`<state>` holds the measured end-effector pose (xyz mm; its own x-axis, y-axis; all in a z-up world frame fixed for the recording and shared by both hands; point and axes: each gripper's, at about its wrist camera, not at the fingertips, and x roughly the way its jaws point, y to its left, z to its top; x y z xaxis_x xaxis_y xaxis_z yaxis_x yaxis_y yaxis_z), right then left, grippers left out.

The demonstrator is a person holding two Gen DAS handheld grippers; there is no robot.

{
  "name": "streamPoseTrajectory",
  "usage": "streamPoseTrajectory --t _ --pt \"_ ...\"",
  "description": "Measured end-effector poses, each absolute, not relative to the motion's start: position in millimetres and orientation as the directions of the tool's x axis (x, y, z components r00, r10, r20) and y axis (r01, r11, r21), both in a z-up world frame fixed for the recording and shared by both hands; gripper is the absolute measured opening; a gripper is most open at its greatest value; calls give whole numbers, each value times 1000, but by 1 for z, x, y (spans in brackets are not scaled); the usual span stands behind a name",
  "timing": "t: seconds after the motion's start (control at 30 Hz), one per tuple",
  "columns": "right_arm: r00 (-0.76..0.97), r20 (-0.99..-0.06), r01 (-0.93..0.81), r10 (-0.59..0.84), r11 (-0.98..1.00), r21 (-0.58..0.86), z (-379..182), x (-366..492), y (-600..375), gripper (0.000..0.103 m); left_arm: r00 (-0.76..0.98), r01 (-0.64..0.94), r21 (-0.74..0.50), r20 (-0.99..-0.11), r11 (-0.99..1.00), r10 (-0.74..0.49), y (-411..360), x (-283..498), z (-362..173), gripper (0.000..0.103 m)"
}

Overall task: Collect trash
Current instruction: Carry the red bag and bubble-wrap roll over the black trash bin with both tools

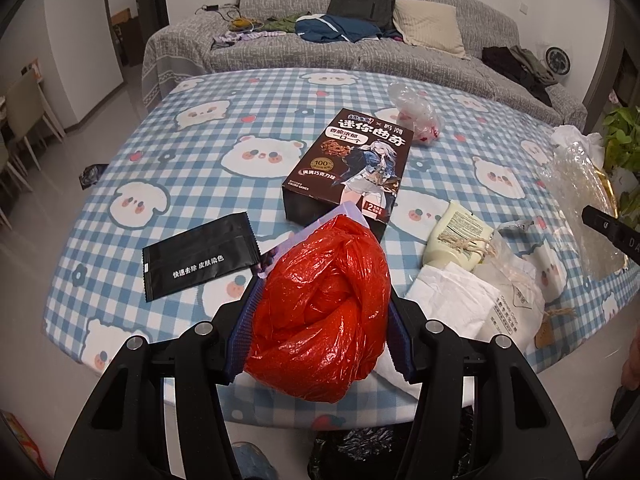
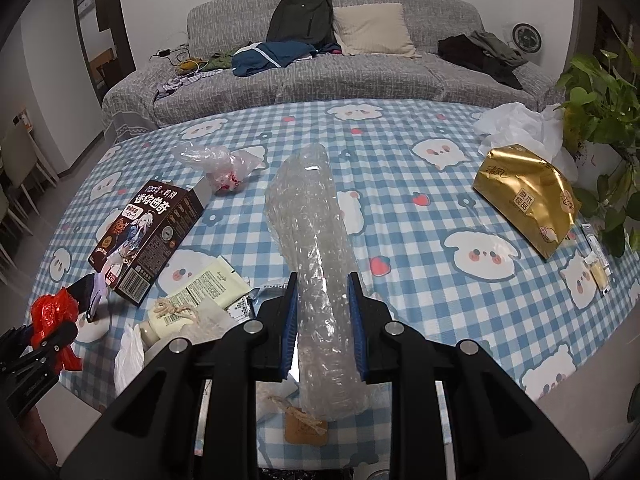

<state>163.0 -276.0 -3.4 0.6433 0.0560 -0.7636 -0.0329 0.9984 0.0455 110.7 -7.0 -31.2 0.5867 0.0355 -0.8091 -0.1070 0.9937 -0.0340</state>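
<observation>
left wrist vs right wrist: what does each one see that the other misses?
Left wrist only: the black sachet flat on the tablecloth.

Right wrist only: the gold wrapper and crumpled white plastic beside the plant.

Both: the left hand-held gripper shut on the red bag, the right hand-held gripper shut on the bubble wrap, the cookie box, the cream bottle, the sofa.

Red plastic bag [image 1: 320, 312], black sachet [image 1: 200, 256], gold packet [image 2: 528, 200] — blue-white checked tablecloth [image 2: 420, 184]
</observation>
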Motion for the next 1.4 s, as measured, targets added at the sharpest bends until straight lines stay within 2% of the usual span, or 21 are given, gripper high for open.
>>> streamPoseTrajectory --t 0.9,1.4 --pt "688 -720 -58 90 996 69 13 48 -268 22 630 -83 -69 -777 994 -1 -26 19 -12 55" --pt "693 -716 -53 86 996 68 -4 -11 -272 22 640 -82 -110 -768 991 -32 -21 -37 -22 55"
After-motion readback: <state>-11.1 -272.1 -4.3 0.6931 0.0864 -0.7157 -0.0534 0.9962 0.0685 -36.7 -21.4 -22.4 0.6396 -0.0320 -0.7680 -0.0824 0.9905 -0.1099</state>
